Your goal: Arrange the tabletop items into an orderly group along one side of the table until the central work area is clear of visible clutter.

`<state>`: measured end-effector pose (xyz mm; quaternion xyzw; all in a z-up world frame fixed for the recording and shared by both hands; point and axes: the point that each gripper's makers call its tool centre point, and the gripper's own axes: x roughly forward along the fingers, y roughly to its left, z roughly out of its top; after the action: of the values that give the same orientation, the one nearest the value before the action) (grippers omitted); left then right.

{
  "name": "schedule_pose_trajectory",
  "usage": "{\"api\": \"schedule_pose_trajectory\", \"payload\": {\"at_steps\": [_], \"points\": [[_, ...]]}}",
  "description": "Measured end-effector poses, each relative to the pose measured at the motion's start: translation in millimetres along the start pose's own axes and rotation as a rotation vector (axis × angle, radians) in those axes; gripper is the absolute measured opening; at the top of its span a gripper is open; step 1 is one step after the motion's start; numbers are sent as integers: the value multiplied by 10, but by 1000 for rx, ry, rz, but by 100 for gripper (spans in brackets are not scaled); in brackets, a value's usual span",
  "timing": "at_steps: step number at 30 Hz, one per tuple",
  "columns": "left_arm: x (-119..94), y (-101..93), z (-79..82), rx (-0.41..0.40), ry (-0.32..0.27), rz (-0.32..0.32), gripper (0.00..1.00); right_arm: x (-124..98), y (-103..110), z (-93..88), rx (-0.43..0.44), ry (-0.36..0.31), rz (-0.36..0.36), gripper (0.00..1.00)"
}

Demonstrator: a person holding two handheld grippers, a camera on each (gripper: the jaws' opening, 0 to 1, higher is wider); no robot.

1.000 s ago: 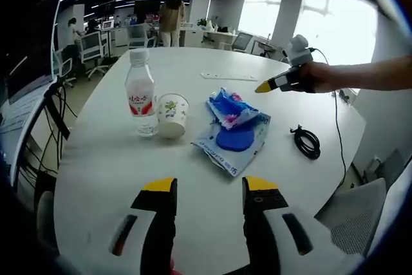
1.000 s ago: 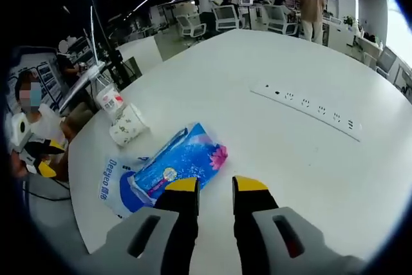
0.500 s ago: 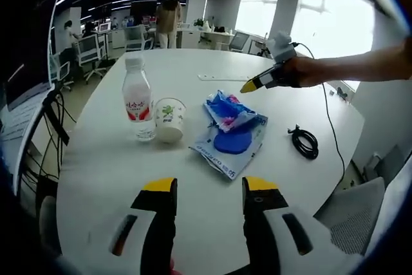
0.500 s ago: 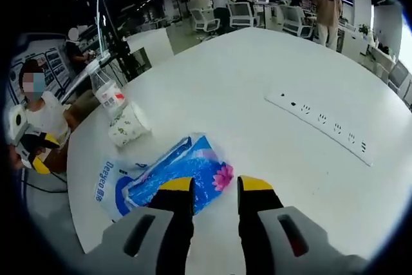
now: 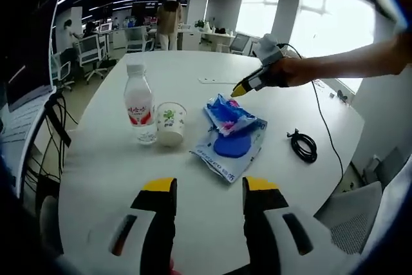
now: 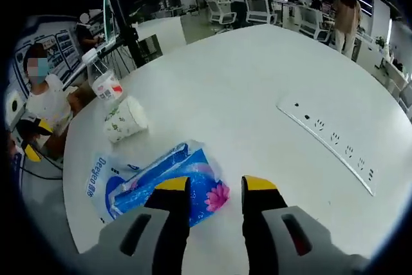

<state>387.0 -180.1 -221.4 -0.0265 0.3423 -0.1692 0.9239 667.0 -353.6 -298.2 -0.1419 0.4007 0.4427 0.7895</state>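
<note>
A clear water bottle with a red label stands on the white table, a paper cup touching its right side. A blue tissue packet lies on a white and blue plastic bag. My left gripper is open near the table's edge, well short of them. My right gripper is open just above the blue packet, whose corner shows between the jaws. Held in a hand, the right gripper comes in from the right over the packet. The cup and bottle stand beyond.
A coiled black cable lies to the right of the bag. A flat white power strip runs across the table's far part. Office chairs, desks and people fill the room beyond. A grey chair stands at the table's near right edge.
My right gripper has moved down and closer to the blue packet, which now reaches between its jaws. My left gripper has stayed about where it was.
</note>
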Motion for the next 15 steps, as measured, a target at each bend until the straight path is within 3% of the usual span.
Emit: {"api": "schedule_pose_trajectory", "payload": {"at_steps": [7, 11, 15], "points": [[-1, 12, 18, 2, 3, 6, 40, 136, 99, -22, 6, 48, 64, 30], [0, -4, 51, 1, 0, 4, 40, 156, 124, -18, -75, 95, 68, 31], [13, -16, 83, 4, -4, 2, 40, 175, 166, -53, -81, 112, 84, 29]]}}
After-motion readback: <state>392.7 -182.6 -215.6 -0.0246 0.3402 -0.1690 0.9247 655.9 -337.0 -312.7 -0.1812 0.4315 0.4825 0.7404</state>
